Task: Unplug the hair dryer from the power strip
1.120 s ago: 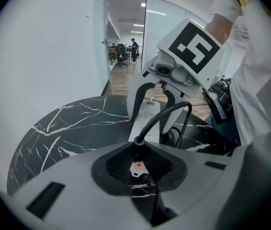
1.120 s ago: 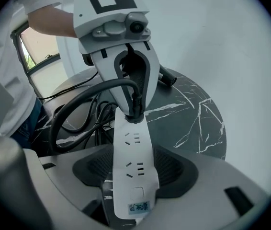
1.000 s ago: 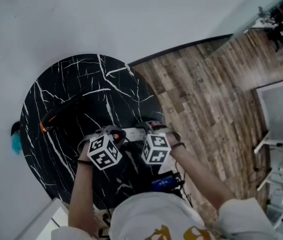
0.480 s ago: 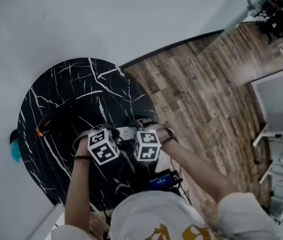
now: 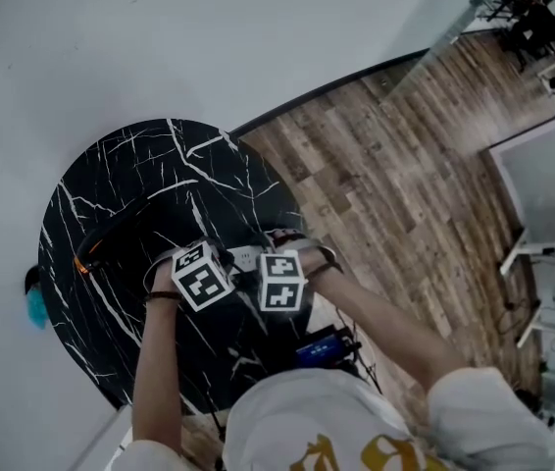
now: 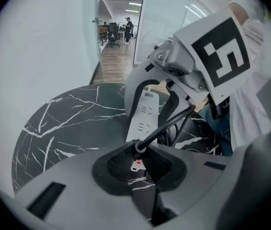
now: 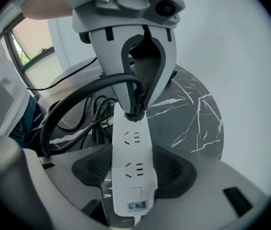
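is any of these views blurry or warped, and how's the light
Head view: dim and flat, fisheye bending the marble table edge and floor; both gripper views: round fisheye frames with dark corners; right gripper view: power strip sharp, window at upper left washed out; left gripper view: plug area soft, office behind bright.
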Tool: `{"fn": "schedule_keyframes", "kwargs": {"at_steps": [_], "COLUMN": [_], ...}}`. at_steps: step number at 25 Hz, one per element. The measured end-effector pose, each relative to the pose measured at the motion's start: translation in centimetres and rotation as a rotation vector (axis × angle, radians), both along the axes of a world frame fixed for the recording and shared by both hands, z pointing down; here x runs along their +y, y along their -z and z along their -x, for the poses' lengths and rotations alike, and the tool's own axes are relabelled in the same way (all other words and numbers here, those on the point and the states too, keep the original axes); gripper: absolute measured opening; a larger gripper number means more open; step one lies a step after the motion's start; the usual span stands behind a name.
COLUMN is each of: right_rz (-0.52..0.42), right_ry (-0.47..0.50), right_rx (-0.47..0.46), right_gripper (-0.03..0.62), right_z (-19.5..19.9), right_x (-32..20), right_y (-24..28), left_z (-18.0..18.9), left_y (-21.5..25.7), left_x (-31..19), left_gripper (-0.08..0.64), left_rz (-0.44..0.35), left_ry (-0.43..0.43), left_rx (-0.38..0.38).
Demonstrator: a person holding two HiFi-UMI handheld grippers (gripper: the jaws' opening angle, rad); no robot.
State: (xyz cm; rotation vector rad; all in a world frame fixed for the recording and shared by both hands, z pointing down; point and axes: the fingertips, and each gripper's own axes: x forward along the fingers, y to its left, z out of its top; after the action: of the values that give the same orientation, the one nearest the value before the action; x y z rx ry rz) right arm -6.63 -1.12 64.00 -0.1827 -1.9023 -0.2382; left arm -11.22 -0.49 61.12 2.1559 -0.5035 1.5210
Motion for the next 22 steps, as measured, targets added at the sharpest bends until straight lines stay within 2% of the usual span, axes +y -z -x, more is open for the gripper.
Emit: {"fn": "schedule_keyframes", "kwargs": {"at_steps": [2, 5, 6, 9, 11, 15, 16, 18, 20, 22], "right_rz": [0.016, 0.055, 0.056, 0.026, 0.027, 0.087, 0.092, 0.077, 0.068, 0.085], "right_ry": [-0.018, -0.057, -0.062, -0.048, -0.049, -0.071, -0.068, -0.054, -0.051, -0.06], "right_rx": [0.002, 0.012, 0.017, 0.03, 0.033, 0.04, 0.044, 0.034, 0.021, 0.022], "right_gripper": [0.259, 0.262, 0.265, 0.265, 0.265, 0.267, 0.268, 0.267, 0.267, 0.267], "right_z": [0.04, 0.27, 0.34, 0.27, 0.23, 0.3, 0.27, 0.26, 0.26, 0.33], "right_x": [-0.06, -0.09, -0.12, -0.09, 0.05, -0.08, -0.09, -0.08, -0.06, -0.1], "right_y": [-0.11, -0.11, -0.12, -0.11, -0.16, -0.27, -0.26, -0.19, -0.22, -0.28], "left_z": [-0.03, 0.15, 0.28, 0.23, 0.07, 0.21, 0.26, 0.33, 0.25, 0.22], "left_y": [0.12, 0.02, -0.06, -0.13, 0.06, 0.07, -0.03, -0.06, 0.13, 0.27], "left_x": [-0.1, -0.07, -0.06, -0.08, -0.14, -0.21, -0.19, -0.24, -0.39, -0.48], "left_gripper": [0.051, 0.046, 0.046, 0.048, 0.052, 0.046, 0.046, 0.046, 0.051, 0.051], "left_rz": [-0.007, -0.076, -0.077, 0.003, 0.026, -0.085, -0.077, -0.007, 0.044, 0.006], "left_ry": [-0.023, -0.044, -0.035, 0.011, 0.006, -0.058, -0.044, -0.007, -0.006, -0.042], "left_rx": [-0.016, -0.097, -0.101, -0.016, 0.014, -0.079, -0.068, -0.011, 0.021, -0.026]}}
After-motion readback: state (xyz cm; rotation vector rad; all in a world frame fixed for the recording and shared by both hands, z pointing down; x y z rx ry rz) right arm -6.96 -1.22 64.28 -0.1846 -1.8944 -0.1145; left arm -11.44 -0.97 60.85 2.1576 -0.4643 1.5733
